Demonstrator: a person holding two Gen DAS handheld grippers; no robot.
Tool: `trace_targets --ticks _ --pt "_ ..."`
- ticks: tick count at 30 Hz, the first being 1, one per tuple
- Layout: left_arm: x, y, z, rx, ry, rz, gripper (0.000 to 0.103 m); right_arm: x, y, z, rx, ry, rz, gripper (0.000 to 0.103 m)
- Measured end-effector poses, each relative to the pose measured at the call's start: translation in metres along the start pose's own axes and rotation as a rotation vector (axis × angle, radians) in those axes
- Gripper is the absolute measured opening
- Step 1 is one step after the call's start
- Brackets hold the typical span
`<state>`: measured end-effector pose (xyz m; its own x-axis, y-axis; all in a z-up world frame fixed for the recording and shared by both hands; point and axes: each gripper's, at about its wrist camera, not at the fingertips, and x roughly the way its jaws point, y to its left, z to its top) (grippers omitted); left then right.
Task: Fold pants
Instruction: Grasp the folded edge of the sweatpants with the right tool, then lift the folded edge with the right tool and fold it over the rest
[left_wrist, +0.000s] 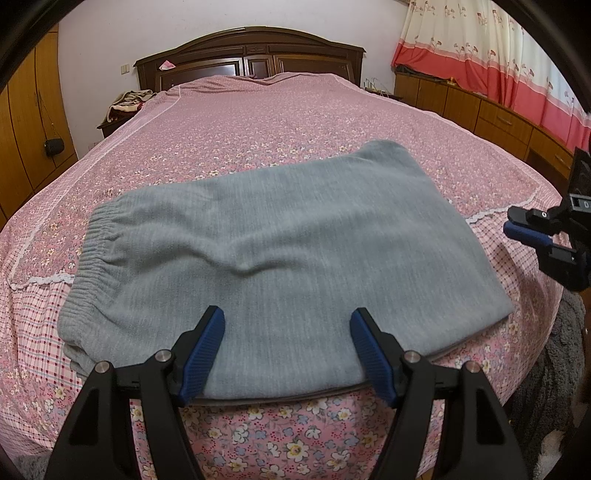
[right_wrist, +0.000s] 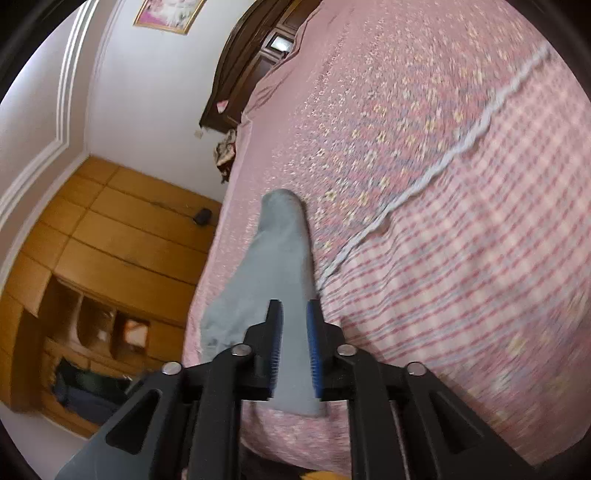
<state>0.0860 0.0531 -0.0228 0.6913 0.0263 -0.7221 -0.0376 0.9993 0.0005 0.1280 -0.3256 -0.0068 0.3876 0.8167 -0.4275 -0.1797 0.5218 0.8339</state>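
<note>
Grey pants (left_wrist: 288, 229) lie folded into a wide rectangle on the pink bed, elastic waistband at the left. My left gripper (left_wrist: 287, 314) is open, its blue pads standing wide apart over the near edge of the pants without pressing on the cloth. At the right edge of that view my right gripper (left_wrist: 511, 221) hovers off the right side of the pants, clear of the fabric. In the rolled right wrist view the right gripper (right_wrist: 294, 304) shows a narrow gap between its pads with nothing in it. The pants (right_wrist: 273, 251) lie beyond it.
The bed cover (left_wrist: 258, 122) is pink floral with a checked border and a white lace strip (right_wrist: 424, 177). A dark wooden headboard (left_wrist: 251, 51) stands at the far end, a wooden wardrobe (right_wrist: 122, 236) on one side, low cabinets (left_wrist: 480, 107) under red curtains on the other.
</note>
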Motion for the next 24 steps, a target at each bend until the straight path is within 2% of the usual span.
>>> trace_targets --ticks 1,3,4,5,8,10,12,13,16,18,24 --pt "0.0 0.0 0.0 0.0 -0.001 0.0 0.074 0.002 0.002 0.004 -0.061 0.021 -0.009 0.034" --pt "0.0 -0.001 0.001 -0.003 -0.002 -0.001 0.074 0.006 0.002 0.011 -0.14 0.053 -0.037 0.036" --pt "0.0 -0.001 0.001 -0.004 -0.003 -0.001 0.074 0.01 -0.001 0.014 -0.136 0.076 -0.031 0.037" --pt "0.001 -0.001 0.002 -0.005 -0.002 -0.002 0.074 0.016 -0.01 0.02 -0.097 0.115 0.018 0.037" --pt "0.0 0.0 0.002 -0.007 -0.005 -0.007 0.074 0.023 -0.028 0.034 -0.036 0.138 0.086 0.036" --pt "0.0 0.001 0.002 -0.008 -0.009 -0.011 0.075 0.024 -0.027 0.036 -0.036 0.138 0.114 0.037" --pt "0.001 0.001 0.002 -0.008 -0.011 -0.014 0.075 0.033 -0.017 0.04 -0.054 0.179 0.166 0.037" --pt "0.001 0.002 0.001 -0.009 -0.012 -0.016 0.075 0.041 -0.012 0.043 -0.074 0.206 0.17 0.037" --pt "0.002 0.002 0.001 -0.016 -0.013 -0.022 0.076 0.072 0.003 0.051 -0.164 0.275 0.087 0.037" --pt "0.002 0.002 0.001 -0.016 -0.014 -0.023 0.076 0.091 -0.002 0.055 -0.167 0.321 0.032 0.029" --pt "0.001 0.005 -0.001 -0.025 -0.024 -0.041 0.076 0.094 -0.019 0.068 -0.149 0.344 0.121 0.025"
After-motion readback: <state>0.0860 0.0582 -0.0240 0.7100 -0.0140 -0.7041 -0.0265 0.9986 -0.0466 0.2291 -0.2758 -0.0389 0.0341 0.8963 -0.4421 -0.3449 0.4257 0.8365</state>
